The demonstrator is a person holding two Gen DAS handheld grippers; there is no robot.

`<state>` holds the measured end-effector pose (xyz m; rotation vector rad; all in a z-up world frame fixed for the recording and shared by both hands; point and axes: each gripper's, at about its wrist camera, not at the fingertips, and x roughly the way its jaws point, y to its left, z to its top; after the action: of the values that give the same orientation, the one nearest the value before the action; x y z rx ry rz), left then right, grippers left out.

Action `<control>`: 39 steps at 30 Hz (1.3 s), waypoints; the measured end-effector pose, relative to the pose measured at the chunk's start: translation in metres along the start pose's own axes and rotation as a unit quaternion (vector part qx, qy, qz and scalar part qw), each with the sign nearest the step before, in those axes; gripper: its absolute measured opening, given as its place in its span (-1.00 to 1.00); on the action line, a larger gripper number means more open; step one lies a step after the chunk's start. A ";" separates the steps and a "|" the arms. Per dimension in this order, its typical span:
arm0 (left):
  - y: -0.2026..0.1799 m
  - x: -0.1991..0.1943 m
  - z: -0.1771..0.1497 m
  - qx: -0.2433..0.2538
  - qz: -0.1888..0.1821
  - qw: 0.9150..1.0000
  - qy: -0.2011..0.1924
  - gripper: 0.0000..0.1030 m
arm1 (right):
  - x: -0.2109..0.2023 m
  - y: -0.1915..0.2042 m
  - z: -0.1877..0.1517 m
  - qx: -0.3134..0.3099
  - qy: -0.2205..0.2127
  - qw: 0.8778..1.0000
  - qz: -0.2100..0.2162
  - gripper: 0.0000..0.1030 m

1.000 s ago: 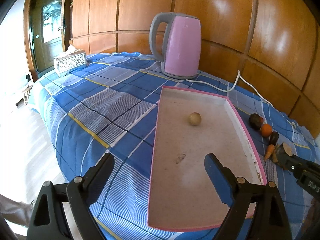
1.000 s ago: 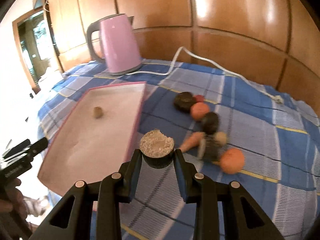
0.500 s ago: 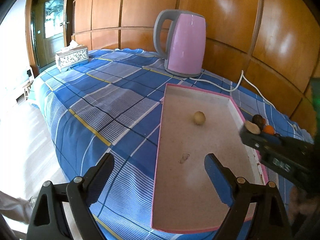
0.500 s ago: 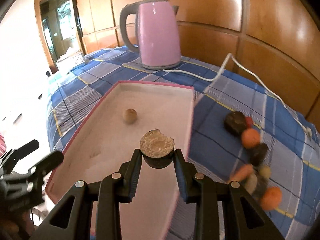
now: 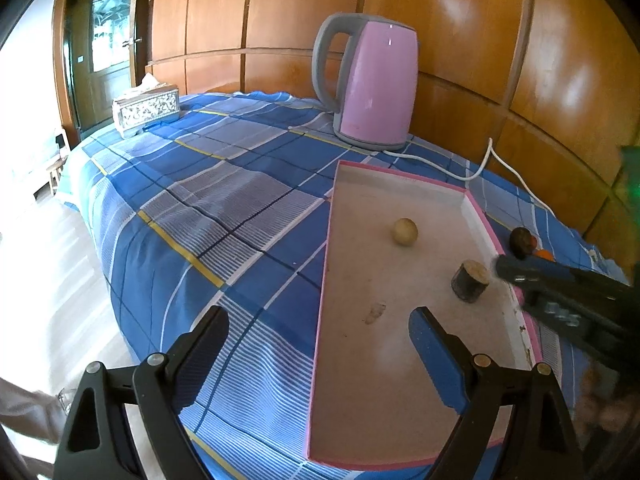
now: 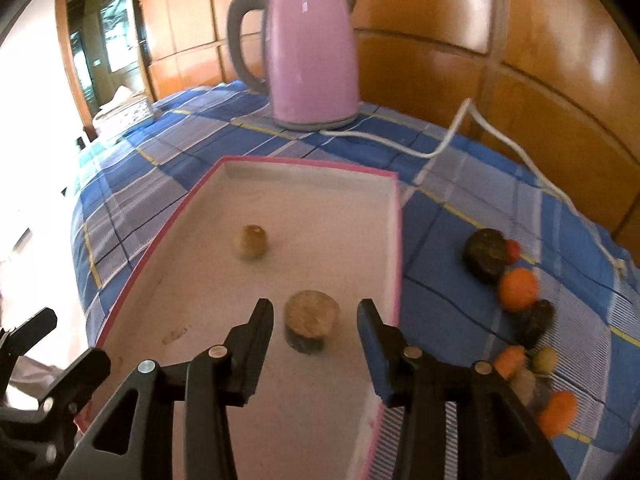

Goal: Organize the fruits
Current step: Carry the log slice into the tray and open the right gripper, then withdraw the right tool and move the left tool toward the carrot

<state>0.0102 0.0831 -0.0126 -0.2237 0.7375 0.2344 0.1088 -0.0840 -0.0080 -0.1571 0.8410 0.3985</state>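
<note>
A pink-rimmed tray (image 5: pixel 326 280) (image 6: pixel 394 240) lies on the blue plaid cloth. In it are a small tan round fruit (image 5: pixel 405 232) (image 6: pixel 251 242) and a dark stubby fruit with a tan cut top (image 5: pixel 470 281) (image 6: pixel 311 320), which stands on the tray floor. My right gripper (image 6: pixel 316 322) is open, its fingers apart on either side of the dark fruit. My left gripper (image 5: pixel 316 334) is open and empty over the tray's near left rim. A heap of loose fruits (image 6: pixel 516 288) lies on the cloth right of the tray.
A pink kettle (image 5: pixel 374 88) (image 6: pixel 306 56) stands behind the tray, its white cord (image 6: pixel 440 148) trailing right. A tissue box (image 5: pixel 146 110) sits at the far left. A wooden panel wall runs behind. The table edge drops off on the left.
My right gripper carried the dark fruit from the heap over the tray, set it down and opened. The left gripper has stayed open, shifting only slightly.
</note>
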 end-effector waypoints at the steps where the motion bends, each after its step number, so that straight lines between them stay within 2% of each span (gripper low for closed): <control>1: 0.000 0.001 0.000 -0.001 0.001 1.000 0.001 0.79 | -0.006 -0.002 -0.001 0.006 -0.007 1.000 -0.011 -0.14; 4: 0.000 0.000 -0.001 -0.003 -0.001 1.000 0.003 0.78 | -0.021 -0.008 -0.003 0.020 -0.024 0.998 -0.049 -0.01; 7: -0.002 -0.005 -0.001 0.001 -0.004 1.000 -0.004 0.79 | -0.027 -0.008 -0.003 0.018 -0.027 0.995 -0.091 -0.01; 14: -0.014 -0.015 -0.003 0.021 -0.013 1.000 -0.014 0.80 | -0.045 -0.027 0.008 0.081 -0.056 0.988 -0.117 -0.01; 19: -0.017 -0.017 -0.004 0.027 -0.018 0.999 -0.017 0.80 | -0.071 -0.041 -0.011 0.098 -0.086 0.981 -0.141 -0.01; 22: -0.020 -0.016 -0.007 0.033 -0.020 0.999 -0.014 0.80 | -0.083 -0.070 -0.024 0.150 -0.086 0.970 -0.172 -0.01; 25: -0.025 -0.019 -0.008 0.037 -0.022 0.999 -0.015 0.80 | -0.100 -0.106 -0.035 0.213 -0.095 0.947 -0.219 -0.01; 28: -0.029 -0.020 -0.010 0.043 -0.024 0.999 -0.016 0.80 | -0.111 -0.127 -0.041 0.214 -0.103 0.938 -0.250 -0.01; 30: -0.032 -0.021 -0.011 0.049 -0.024 0.998 -0.017 0.80 | -0.112 -0.150 -0.048 0.242 -0.092 0.926 -0.273 -0.01; 32: -0.034 -0.021 -0.012 0.054 -0.024 0.998 -0.016 0.80 | -0.118 -0.175 -0.058 0.293 -0.087 0.914 -0.268 -0.01; 34: -0.036 -0.020 -0.013 0.056 -0.025 0.998 -0.013 0.80 | -0.124 -0.185 -0.061 0.291 -0.096 0.903 -0.301 -0.01; 39: -0.039 -0.020 -0.014 0.061 -0.025 0.998 -0.013 0.80 | -0.131 -0.193 -0.071 0.291 -0.104 0.898 -0.313 -0.01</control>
<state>-0.0017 0.0398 -0.0040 -0.1232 0.7178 0.1446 0.0596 -0.3179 0.0396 0.1740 0.6228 -0.4445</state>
